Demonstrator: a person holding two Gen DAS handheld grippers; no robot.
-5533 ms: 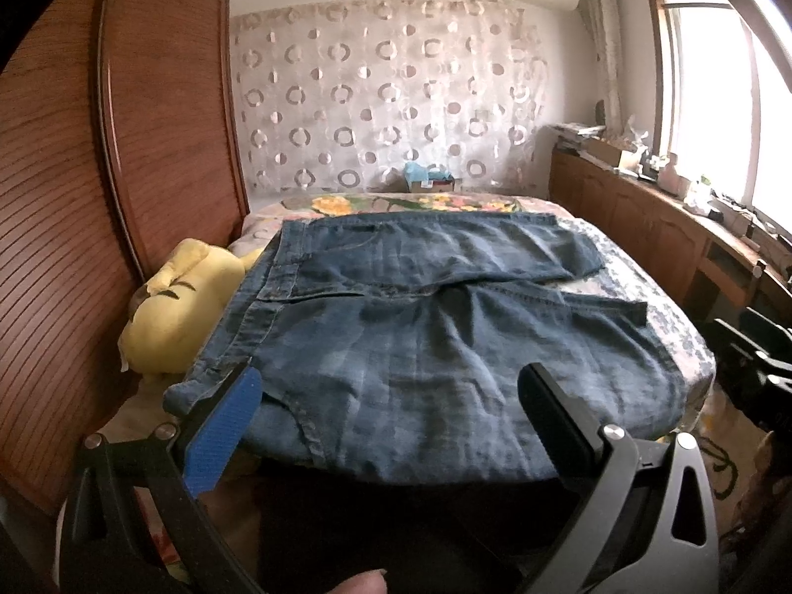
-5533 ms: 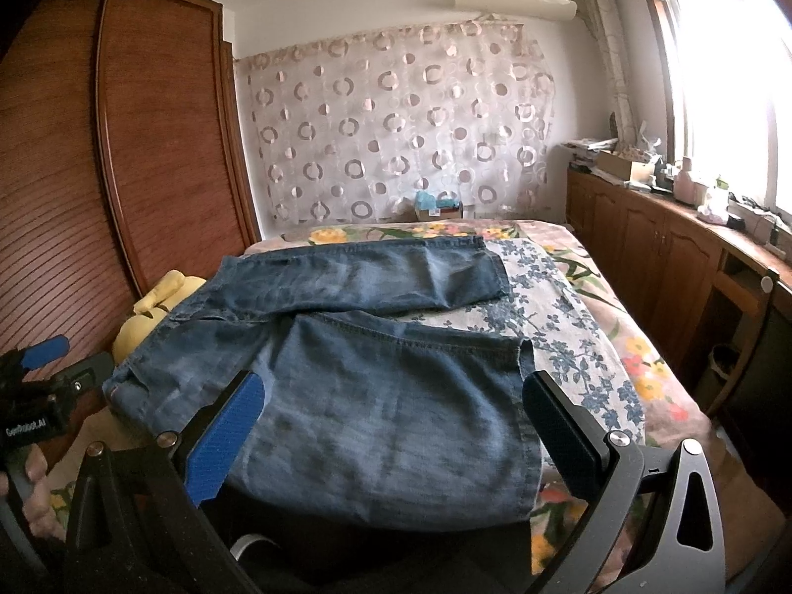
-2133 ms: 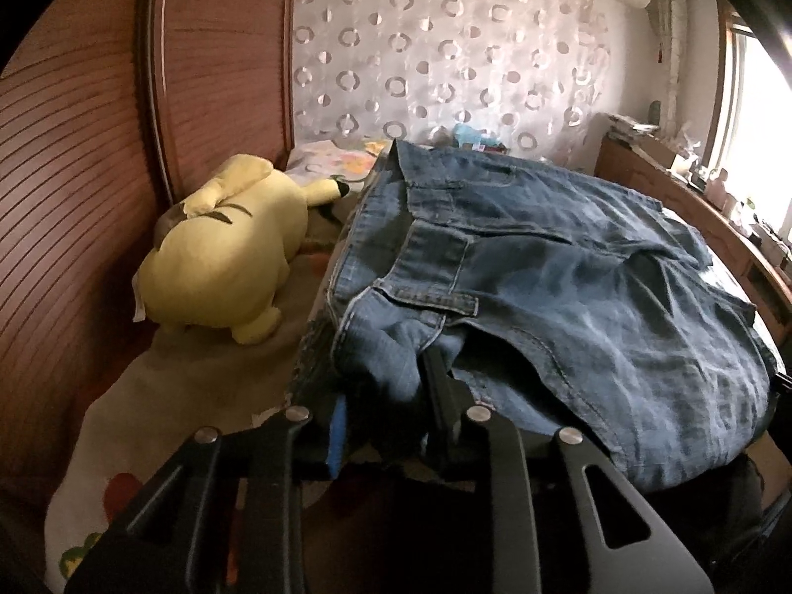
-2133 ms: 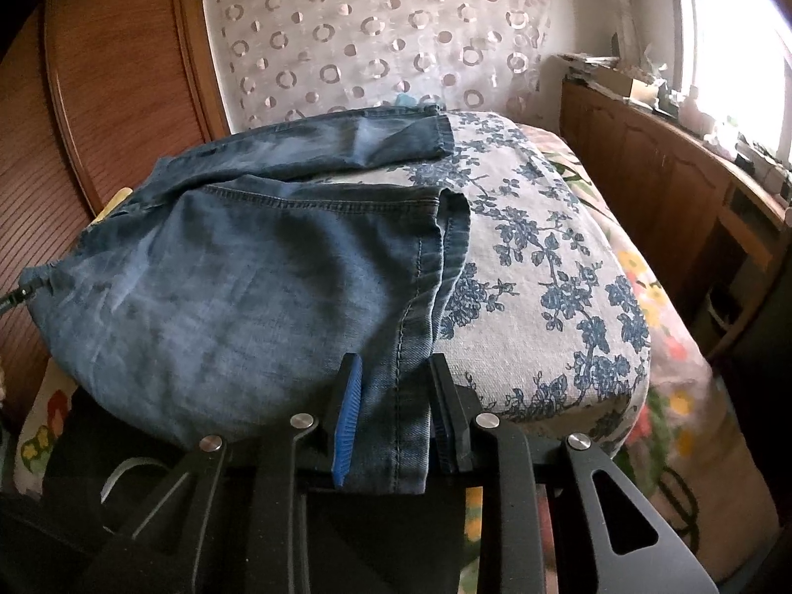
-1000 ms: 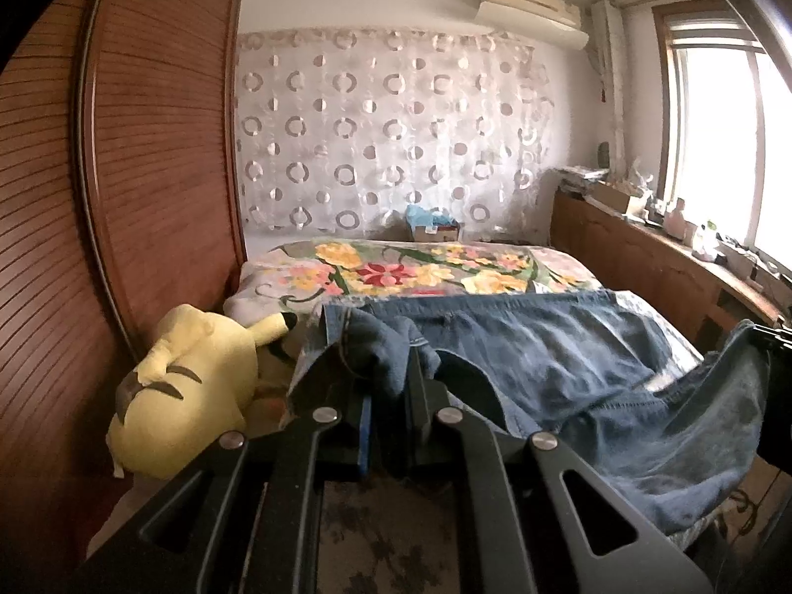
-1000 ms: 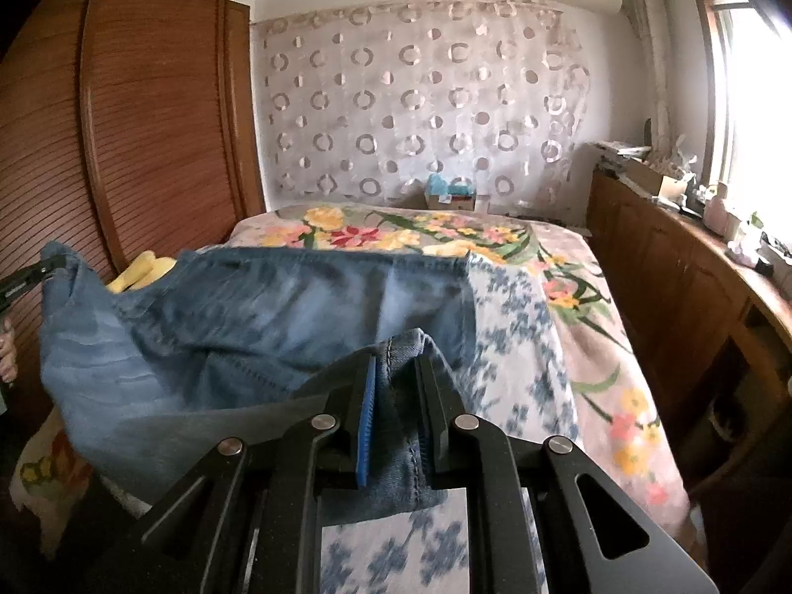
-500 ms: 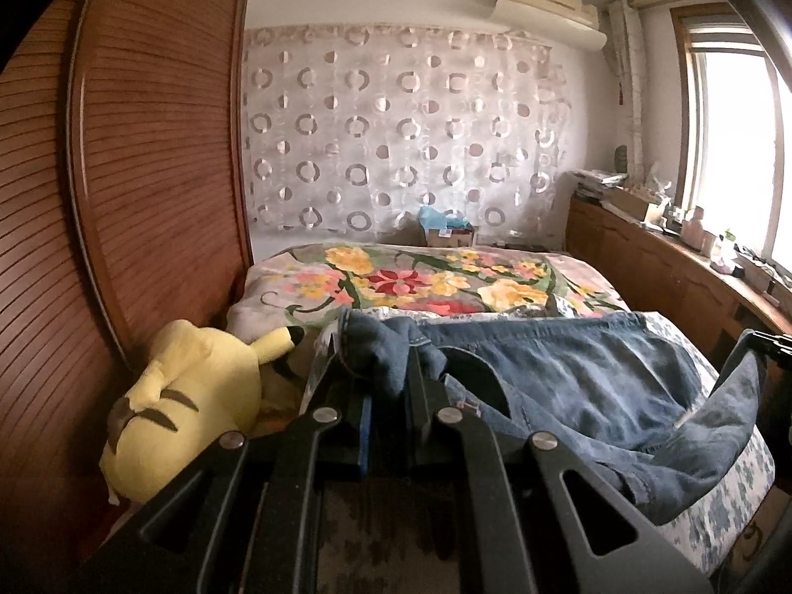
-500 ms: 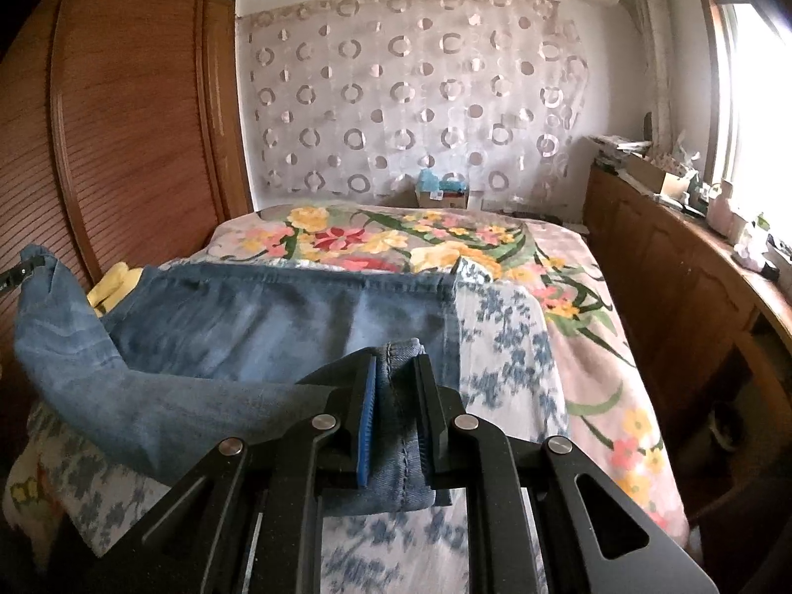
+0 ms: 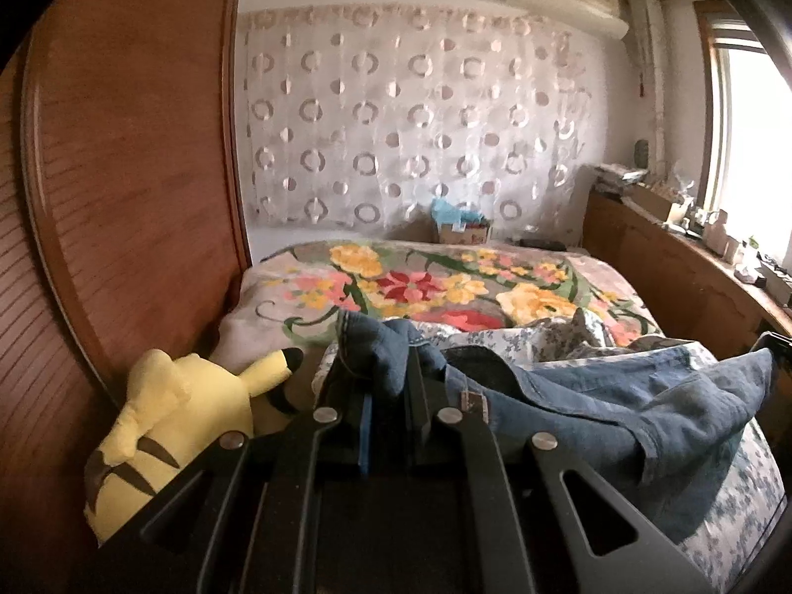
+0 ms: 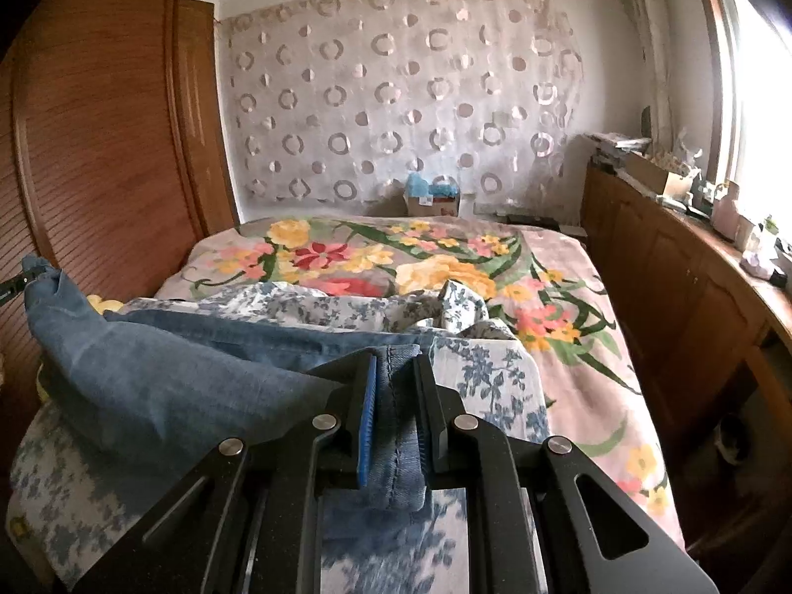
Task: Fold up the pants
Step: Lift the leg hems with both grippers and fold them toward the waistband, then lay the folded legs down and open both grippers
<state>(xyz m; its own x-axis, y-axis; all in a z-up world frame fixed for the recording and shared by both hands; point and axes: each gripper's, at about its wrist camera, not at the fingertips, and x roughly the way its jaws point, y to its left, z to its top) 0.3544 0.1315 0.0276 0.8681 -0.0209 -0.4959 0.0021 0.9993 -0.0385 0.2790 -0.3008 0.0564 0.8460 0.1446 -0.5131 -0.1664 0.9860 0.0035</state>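
Matt denim pants (image 10: 148,386), glossy ribbed wood wardrobe (image 9: 123,173).

A yellow plush toy (image 9: 163,425) lay beside the wooden wardrobe (image 9: 123,188). A floral bedspread (image 10: 559,267) covered the bed. A curtain with circles (image 10: 396,94) hung behind, and a small box (image 10: 433,200) stood below it.

Blue denim pants (image 10: 163,376), bunched and lifted at two ends, draped across the bed's near part
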